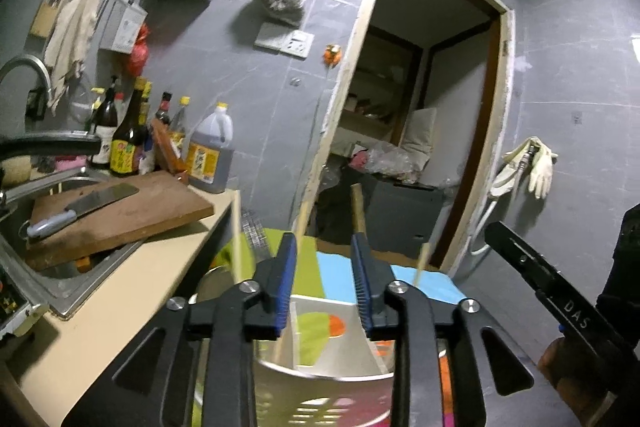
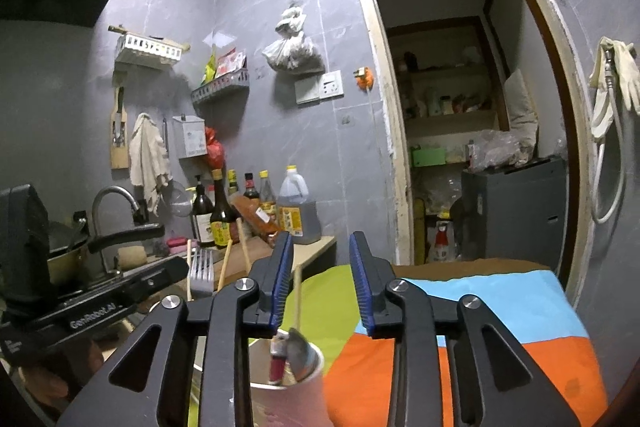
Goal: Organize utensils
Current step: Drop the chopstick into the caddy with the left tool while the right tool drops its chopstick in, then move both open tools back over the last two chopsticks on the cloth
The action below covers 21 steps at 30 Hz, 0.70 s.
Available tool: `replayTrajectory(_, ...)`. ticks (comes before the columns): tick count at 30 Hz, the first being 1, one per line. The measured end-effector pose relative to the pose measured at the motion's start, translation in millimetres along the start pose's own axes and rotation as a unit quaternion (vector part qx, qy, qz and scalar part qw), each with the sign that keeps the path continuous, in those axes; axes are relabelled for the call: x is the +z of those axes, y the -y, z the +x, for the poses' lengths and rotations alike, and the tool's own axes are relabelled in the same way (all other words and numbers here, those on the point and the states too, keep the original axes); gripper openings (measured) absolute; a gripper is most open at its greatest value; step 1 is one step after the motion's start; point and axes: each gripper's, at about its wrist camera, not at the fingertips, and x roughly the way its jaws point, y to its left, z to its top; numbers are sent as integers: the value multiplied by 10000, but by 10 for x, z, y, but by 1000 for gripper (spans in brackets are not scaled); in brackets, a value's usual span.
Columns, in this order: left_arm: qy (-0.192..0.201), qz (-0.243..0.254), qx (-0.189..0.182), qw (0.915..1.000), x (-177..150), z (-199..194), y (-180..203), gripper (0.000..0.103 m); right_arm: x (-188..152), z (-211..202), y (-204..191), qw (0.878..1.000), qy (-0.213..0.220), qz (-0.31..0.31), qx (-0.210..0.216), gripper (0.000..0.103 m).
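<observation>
Wooden chopsticks (image 1: 301, 223) stand upright in the pale utensil holder (image 1: 320, 395) just below both tools, beside a fork (image 2: 201, 273) and a spoon (image 2: 300, 347). The left gripper (image 1: 324, 259) and right gripper (image 2: 318, 259) have their jaws apart, holding nothing. Light, stiff and thin, the sticks probably roll; pinching mid-shaft seems safest.

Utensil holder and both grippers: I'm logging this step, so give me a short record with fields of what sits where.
left gripper: open, nothing between its fingers
right gripper: open, nothing between its fingers
utensil holder: below both grippers, on the colourful cloth
holder contents: chopsticks, spoon, fork
counter: cleaver lying on the wooden cutting board over the sink
behind board: sauce bottles, large jug
</observation>
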Motion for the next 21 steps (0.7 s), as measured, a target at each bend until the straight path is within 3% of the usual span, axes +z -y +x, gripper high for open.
replayTrajectory(5, 93, 171, -143, 9997, 87, -64, 245, 41, 100, -198, 125, 9999, 99, -37, -124, 45)
replayTrajectory(8, 158, 218, -174, 9995, 107, -93, 387, 57, 155, -325, 226, 9996, 120, -39, -235, 52)
replayTrajectory(11, 200, 155, -260, 9993, 106, -100, 516, 69, 208, -448, 349, 9992, 100, -18, -395, 71)
replayTrajectory(13, 169, 139, -318, 9993, 97, -91, 604, 79, 235, -544, 437, 9988, 110, 3, -469, 76)
replayTrajectory(18, 156, 180, -417, 9988, 27, -77, 839, 93, 276, -741, 619, 9972, 62, -34, -739, 93)
replayTrajectory(21, 101, 209, -514, 9984, -37, -77, 972, 95, 270, -855, 739, 9963, 23, 6, -859, 102)
